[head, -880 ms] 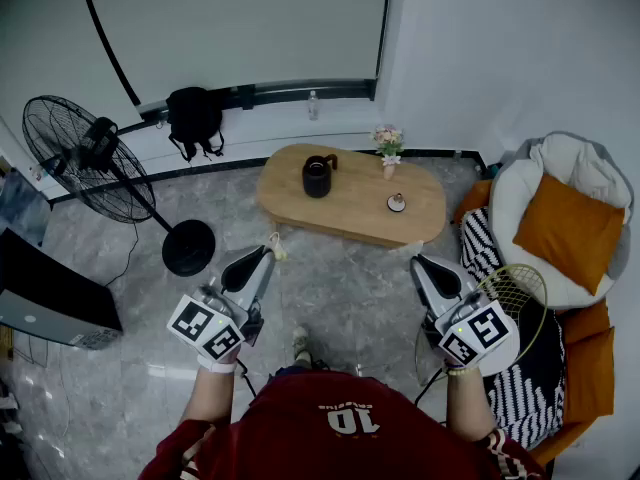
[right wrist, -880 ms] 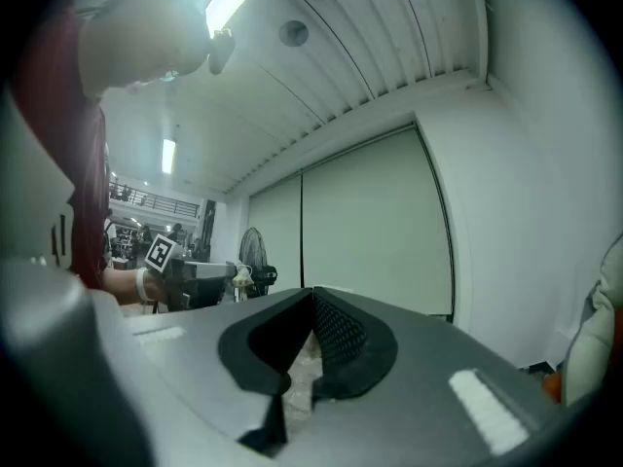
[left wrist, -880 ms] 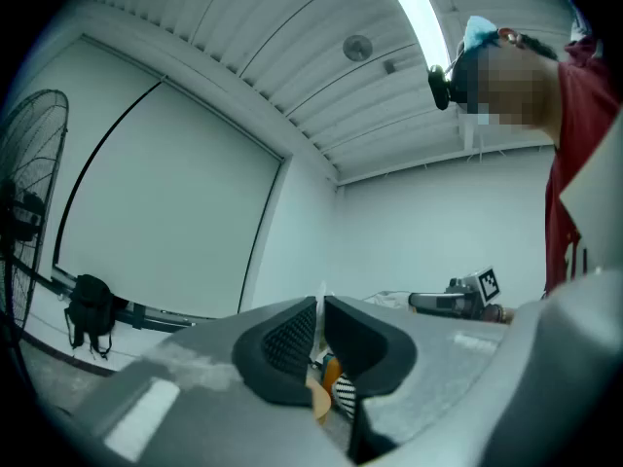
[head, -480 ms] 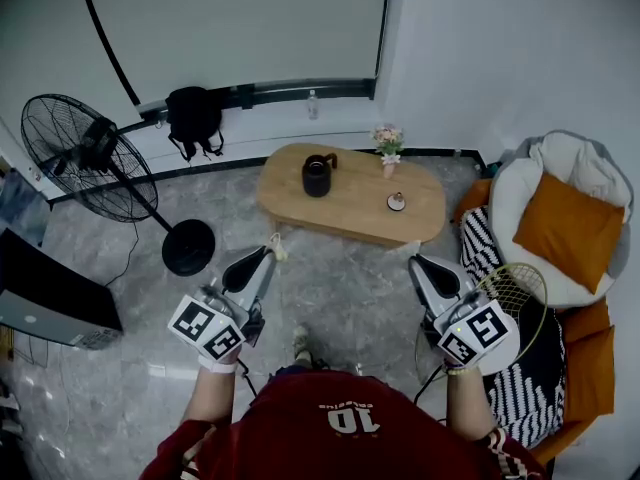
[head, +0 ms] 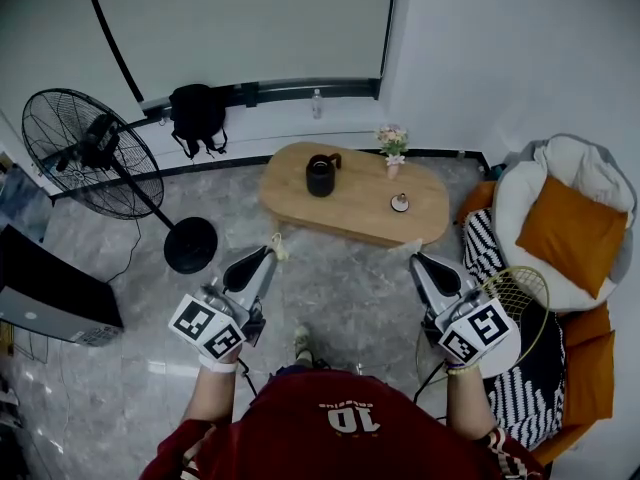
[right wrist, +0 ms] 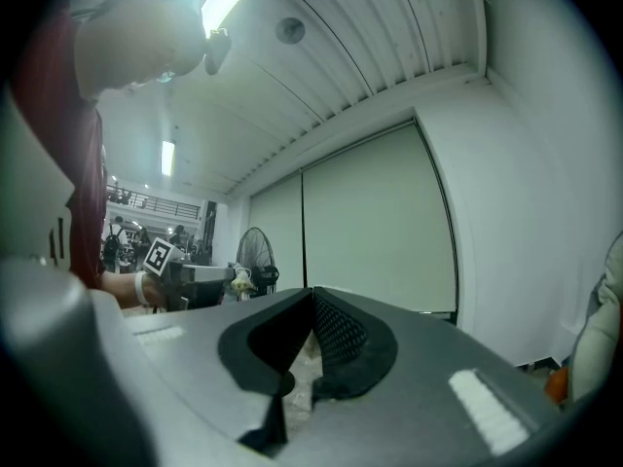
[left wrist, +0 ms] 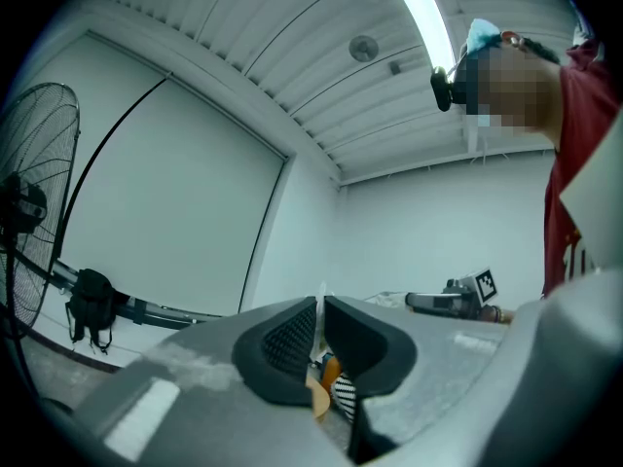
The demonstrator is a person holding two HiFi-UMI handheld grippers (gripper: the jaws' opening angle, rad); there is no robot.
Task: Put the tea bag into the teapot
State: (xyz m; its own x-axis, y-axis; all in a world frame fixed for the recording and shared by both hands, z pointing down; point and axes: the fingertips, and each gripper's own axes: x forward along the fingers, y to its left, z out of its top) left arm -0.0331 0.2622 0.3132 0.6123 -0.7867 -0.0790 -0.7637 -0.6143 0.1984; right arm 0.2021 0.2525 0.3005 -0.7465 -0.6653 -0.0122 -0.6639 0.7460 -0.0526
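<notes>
1. Grey marbled floor [head: 340, 288] fills the middle of the room. An oval wooden table [head: 350, 213] stands ahead of me, well apart from both grippers.
2. Black teapot [head: 320, 176] sits upright on the table's left part. A small flower vase [head: 393, 158] stands to its right.
3. Left gripper [head: 266, 255]: I see its pads clamped on the tea bag [head: 277, 251], a thin pale sliver pinched between the fingertips and poking out past them.
4. Tea bag location: over the floor, short of the table's near edge, well apart from the teapot.
5. Right gripper [head: 415, 261]: I see the jaws pressed together with nothing between them, held level over the floor.
</notes>
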